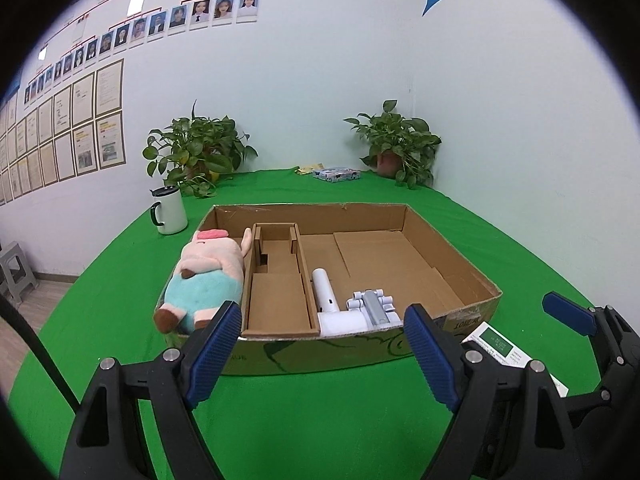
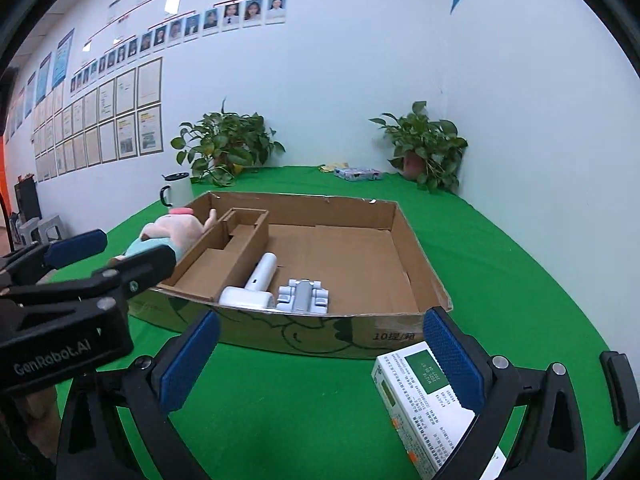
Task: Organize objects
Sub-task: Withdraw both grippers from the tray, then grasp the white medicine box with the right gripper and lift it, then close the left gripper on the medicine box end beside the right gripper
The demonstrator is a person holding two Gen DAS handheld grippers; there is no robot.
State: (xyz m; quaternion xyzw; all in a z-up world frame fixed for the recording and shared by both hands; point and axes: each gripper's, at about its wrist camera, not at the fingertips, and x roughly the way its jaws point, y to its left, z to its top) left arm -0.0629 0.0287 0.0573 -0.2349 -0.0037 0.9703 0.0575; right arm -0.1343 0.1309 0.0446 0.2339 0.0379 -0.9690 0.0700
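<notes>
Two items outside cardboard tray point(image 2: 416, 256): mug point(image 1: 170, 214), white carton point(image 2: 424, 404). Left gripper point(image 1: 320, 356), right gripper point(image 2: 320, 364) both agape, empty. Next, likely: right closes on carton, lifts into tray.

Our left tongs point(image 1: 320, 344) are matte black plastic, each finger a triangular frame with a cut-out window and round silver screws at the pivots. Ribbed blue pads point(image 1: 212, 356) line the inner faces. Our right tongs point(image 2: 320, 364) have the same build: black frames, silver screws, blue pads point(image 2: 454, 356). At nine o'clock in the right view, the left body bears pale "GenRobot.AI" lettering.
</notes>
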